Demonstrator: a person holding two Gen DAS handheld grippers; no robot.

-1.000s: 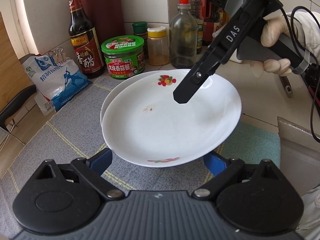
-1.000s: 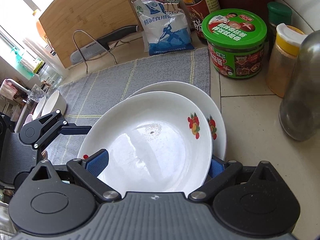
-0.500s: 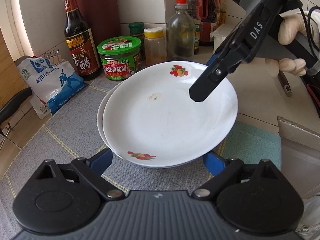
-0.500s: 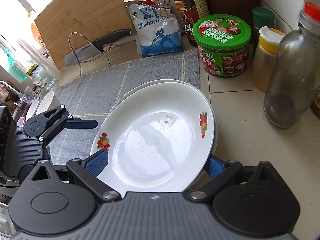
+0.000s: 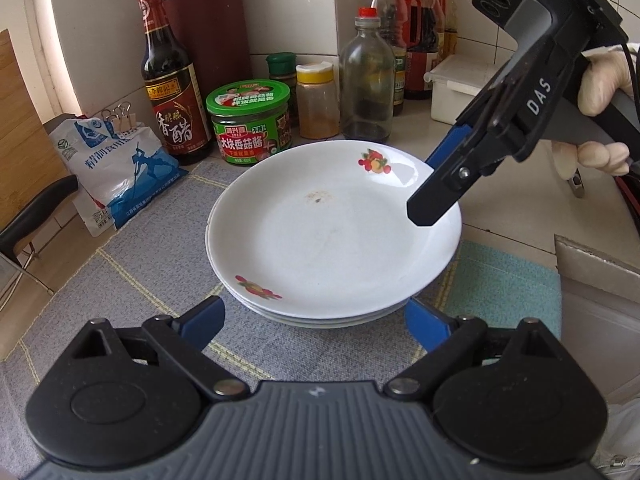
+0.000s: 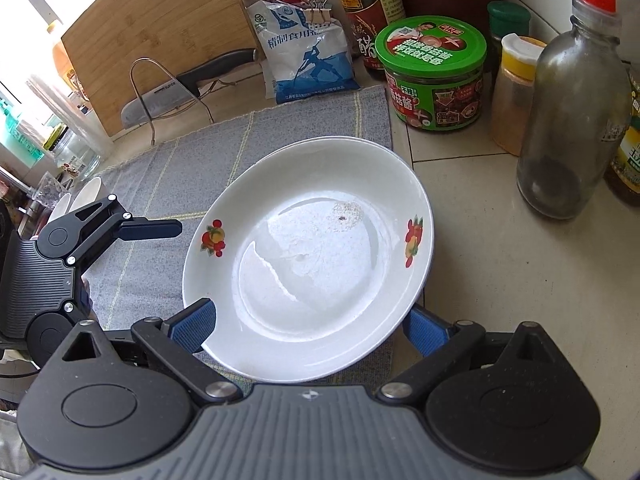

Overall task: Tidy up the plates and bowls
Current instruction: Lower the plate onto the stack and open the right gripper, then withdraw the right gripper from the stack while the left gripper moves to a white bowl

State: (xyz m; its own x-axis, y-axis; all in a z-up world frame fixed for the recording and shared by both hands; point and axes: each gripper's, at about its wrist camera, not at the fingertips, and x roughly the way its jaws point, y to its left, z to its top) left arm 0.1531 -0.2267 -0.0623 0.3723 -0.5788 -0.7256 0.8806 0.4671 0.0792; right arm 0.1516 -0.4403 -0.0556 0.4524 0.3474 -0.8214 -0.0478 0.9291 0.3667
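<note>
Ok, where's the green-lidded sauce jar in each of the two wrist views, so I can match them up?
Left wrist: the green-lidded sauce jar stands left of centre in the upper half, just behind the stacked plates.
Right wrist: the jar is upper right, on the tiled counter beyond the plates.
Shared landmark: the yellow-capped spice jar stands immediately to its right in both views.

Left gripper (image 5: 316, 320) angled down, fingers (image 5: 202, 318) spread wide; right gripper (image 6: 312, 322) likewise, gloved hand (image 5: 600, 120) gripping its handle
</note>
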